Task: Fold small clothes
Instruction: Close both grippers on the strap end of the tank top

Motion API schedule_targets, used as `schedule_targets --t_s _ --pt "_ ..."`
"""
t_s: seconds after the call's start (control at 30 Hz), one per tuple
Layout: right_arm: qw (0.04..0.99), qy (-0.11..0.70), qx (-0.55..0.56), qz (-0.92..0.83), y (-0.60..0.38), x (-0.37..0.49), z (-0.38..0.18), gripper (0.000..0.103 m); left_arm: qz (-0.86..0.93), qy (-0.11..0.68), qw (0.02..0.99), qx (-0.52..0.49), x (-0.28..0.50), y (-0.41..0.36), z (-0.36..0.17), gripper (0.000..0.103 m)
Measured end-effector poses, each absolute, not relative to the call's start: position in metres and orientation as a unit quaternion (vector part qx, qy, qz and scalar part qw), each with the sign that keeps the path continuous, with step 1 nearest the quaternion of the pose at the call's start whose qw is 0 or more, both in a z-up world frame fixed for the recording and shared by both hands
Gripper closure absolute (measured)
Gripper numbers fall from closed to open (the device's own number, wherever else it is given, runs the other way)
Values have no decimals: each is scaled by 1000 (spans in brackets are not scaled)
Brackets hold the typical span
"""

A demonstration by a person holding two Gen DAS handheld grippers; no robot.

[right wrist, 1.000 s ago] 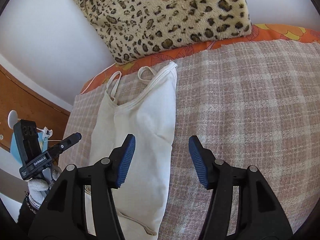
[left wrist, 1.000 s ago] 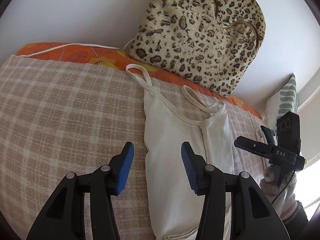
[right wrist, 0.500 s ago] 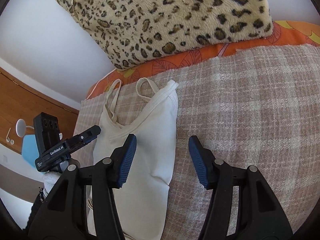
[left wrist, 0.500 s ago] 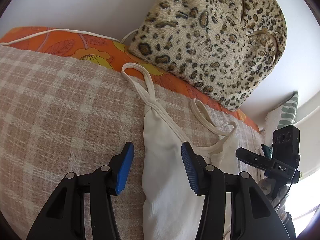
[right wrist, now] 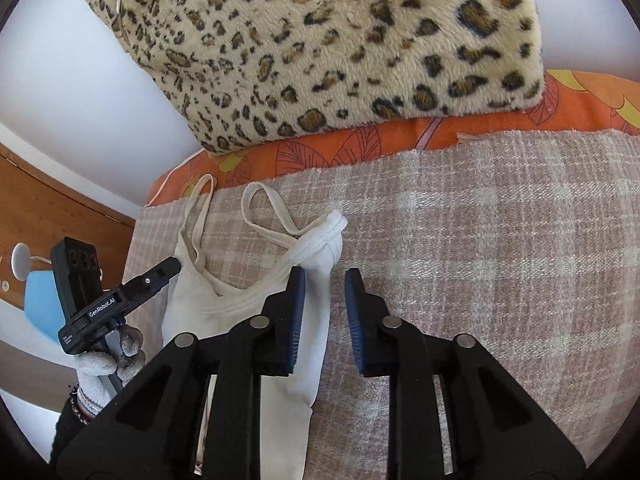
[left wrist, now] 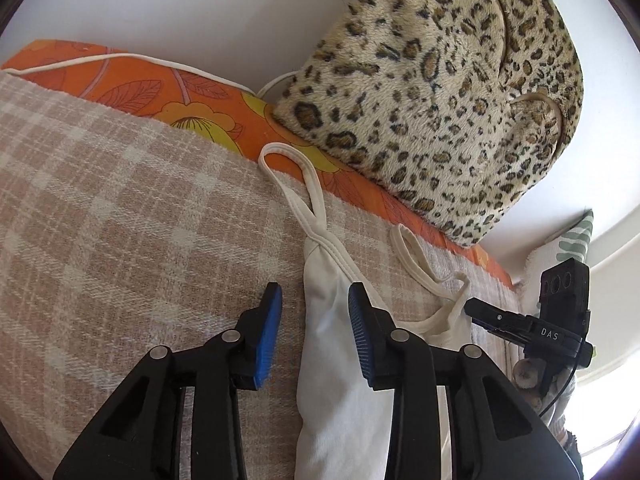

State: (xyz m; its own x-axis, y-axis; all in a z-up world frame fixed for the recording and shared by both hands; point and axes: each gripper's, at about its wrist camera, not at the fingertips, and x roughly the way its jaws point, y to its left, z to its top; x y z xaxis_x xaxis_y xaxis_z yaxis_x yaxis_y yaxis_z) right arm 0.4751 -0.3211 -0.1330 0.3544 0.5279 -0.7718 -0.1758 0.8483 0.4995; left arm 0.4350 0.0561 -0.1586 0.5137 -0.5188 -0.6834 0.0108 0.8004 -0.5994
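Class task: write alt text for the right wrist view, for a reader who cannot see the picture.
The open right gripper straddles the folded edge of a cream strappy top lying on a pink checked blanket. Behind, a leopard-print cushion rests on orange floral fabric. At left, a gloved hand holds the left gripper.

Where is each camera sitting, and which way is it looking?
Left wrist: rides the left gripper, looking along its open blue fingers at the cream top and leopard cushion; the right gripper shows at right.
Right wrist: rides the right gripper, looking at the top's strap corner; the left gripper and gloved left hand show at left.
Shared: top, cushion, plaid blanket.
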Motion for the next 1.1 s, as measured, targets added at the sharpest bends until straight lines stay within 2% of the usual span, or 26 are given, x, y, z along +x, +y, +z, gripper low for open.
schedule_targets --t_s 0.03,0.17,0.23,0.27,0.3,0.33,0.43,0.63,0.67,0.73,0.77,0.9,0.93,1.0,1.1 --pt "803 522 177 225 -325 474 -133 60 -160 467 825 -274 436 56 -157 59" --pt "795 521 189 247 -325 472 -136 59 -158 472 829 -255 442 48 -154 59" --pt "801 520 166 246 -315 473 -136 59 -161 472 831 -245 443 43 -153 62" --pt "804 522 151 243 -310 473 -136 65 -162 470 834 -239 444 41 -152 63" --pt "806 521 139 243 -306 473 -137 73 -164 469 836 -235 445 39 -152 74" --pt "806 523 129 244 -301 475 -139 90 -165 469 836 -230 447 37 -153 88" --pt "819 516 101 228 -295 481 -139 93 -157 466 842 -221 449 36 -156 96" --pt "810 524 116 237 -297 489 -140 90 -163 460 841 -234 451 41 -159 95" --pt "808 526 124 234 -299 490 -141 82 -162 465 835 -245 452 43 -161 94" --pt "807 524 143 234 -306 491 -142 77 -167 468 825 -269 455 47 -163 82" --pt "806 522 153 234 -309 491 -143 76 -167 469 824 -270 456 47 -162 81" --pt "810 518 148 231 -307 488 -142 76 -164 466 834 -247 459 40 -161 85" --pt "812 517 140 230 -305 487 -140 77 -167 466 833 -248 460 39 -160 94" --pt "814 515 133 235 -298 487 -138 90 -171 464 832 -252 460 39 -158 97" --pt "820 507 127 235 -293 483 -129 91 -178 455 832 -263 457 40 -150 98"
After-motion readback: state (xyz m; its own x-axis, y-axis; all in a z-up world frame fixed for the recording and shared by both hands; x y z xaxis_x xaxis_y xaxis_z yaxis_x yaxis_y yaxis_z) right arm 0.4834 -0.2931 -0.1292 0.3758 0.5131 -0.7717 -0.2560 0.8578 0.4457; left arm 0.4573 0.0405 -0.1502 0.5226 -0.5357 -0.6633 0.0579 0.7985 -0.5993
